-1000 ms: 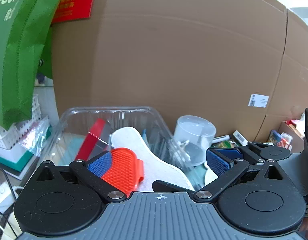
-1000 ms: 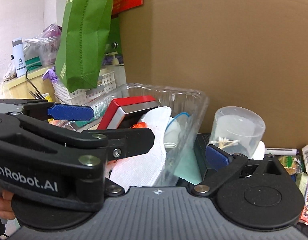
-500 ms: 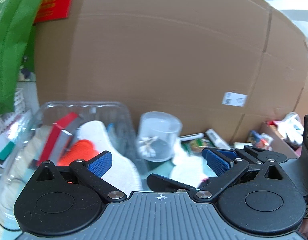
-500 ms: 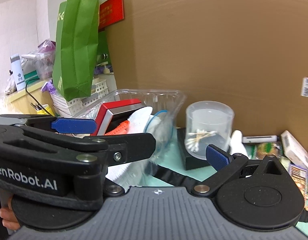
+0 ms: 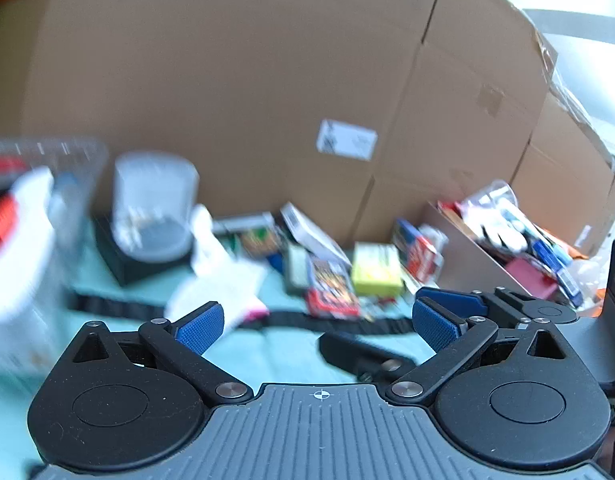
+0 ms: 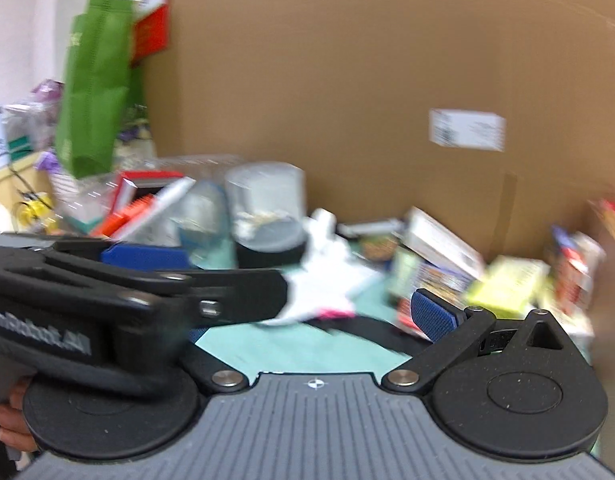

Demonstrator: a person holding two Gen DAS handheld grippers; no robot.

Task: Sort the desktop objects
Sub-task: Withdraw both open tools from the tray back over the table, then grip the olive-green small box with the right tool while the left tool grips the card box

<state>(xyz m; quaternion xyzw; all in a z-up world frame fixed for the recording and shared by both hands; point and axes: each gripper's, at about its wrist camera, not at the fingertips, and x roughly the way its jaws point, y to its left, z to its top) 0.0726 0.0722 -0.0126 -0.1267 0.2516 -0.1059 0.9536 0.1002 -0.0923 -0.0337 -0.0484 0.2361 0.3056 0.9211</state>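
**Both grippers empty, facing the loose pile**

The things left to sort lie scattered on the teal tabletop (image 5: 291, 356) against the cardboard wall (image 5: 235, 92): a yellow-green box (image 5: 376, 269), a red printed packet (image 5: 332, 298), a white crumpled cloth (image 5: 219, 284) and a clear round tub (image 5: 153, 204) standing on a black block. A long black strap (image 5: 347, 325) runs across the tabletop in front of them. At the far left edge a clear bin (image 6: 107, 200) already holds a red box and an orange brush.

The left gripper (image 5: 315, 322) has its fingers spread wide with nothing between them; the right gripper (image 6: 311, 320) looks spread and empty too, though the left tool covers its left finger. Both views are blurred, so small items cannot be named.

The step in hand appears to be choosing the next item. It would go best to steady the gripper first, single out one free-lying piece such as the yellow-green box, and approach it clear of the strap.
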